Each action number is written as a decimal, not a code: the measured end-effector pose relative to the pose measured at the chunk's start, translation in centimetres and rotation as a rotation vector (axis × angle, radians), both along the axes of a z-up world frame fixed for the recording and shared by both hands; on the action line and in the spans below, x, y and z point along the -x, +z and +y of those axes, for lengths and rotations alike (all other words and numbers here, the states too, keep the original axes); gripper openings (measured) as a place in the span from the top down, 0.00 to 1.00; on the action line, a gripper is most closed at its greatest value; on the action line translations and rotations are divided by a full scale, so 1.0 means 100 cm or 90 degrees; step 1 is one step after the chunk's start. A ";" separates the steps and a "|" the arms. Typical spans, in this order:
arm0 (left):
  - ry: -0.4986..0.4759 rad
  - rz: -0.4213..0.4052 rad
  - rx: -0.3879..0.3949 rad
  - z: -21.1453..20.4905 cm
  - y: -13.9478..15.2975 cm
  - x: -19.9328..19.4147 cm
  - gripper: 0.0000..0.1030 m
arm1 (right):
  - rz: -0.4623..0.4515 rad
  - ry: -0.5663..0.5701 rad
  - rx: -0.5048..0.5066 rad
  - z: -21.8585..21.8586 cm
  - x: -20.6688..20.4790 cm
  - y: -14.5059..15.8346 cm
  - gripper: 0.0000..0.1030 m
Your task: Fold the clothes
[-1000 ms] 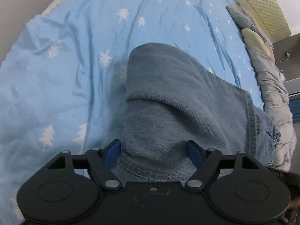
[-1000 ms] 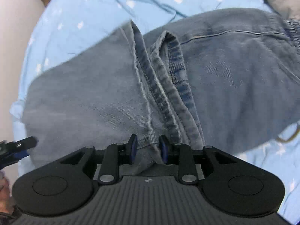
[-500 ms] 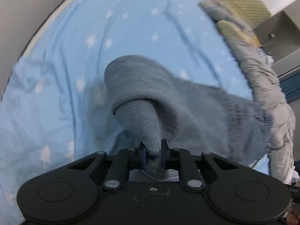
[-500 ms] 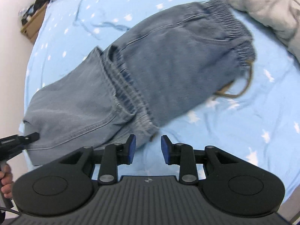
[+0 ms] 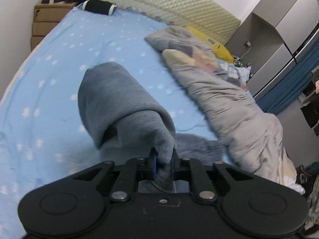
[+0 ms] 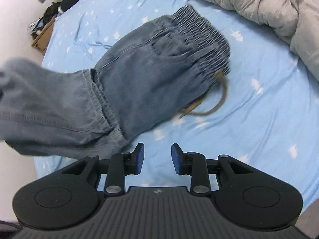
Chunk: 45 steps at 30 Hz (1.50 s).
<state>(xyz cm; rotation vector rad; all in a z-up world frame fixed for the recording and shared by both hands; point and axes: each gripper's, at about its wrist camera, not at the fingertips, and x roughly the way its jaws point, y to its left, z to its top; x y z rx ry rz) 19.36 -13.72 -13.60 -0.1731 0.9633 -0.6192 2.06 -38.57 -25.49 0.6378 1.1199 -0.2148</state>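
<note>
A pair of blue denim trousers lies on the light blue bed sheet, its elastic waistband toward the grey quilt, with a tan drawstring trailing out. My left gripper is shut on the folded leg end of the trousers and holds it lifted above the bed; that raised part shows at the left of the right wrist view. My right gripper is open and empty, above bare sheet just right of the trousers' edge.
A crumpled grey quilt lies along the bed's far side, also in the right wrist view. A yellow pillow, a padded headboard, a dark rolled item and a wooden nightstand stand at the head end. Grey wardrobes stand beyond.
My left gripper closed on the trouser leg end and lifted it up. My right gripper let go of the hem, opened and drew back off the trousers.
</note>
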 end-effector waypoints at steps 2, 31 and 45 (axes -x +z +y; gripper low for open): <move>0.006 -0.009 -0.014 -0.043 0.001 0.010 0.89 | -0.001 0.033 0.009 -0.028 0.005 -0.002 0.69; -0.165 0.070 -0.147 -0.308 -0.143 0.041 0.60 | 0.006 0.028 0.013 -0.180 0.080 -0.037 0.69; 0.057 0.077 -0.142 -0.129 -0.117 -0.005 0.28 | -0.110 0.069 0.003 -0.168 -0.049 0.012 0.27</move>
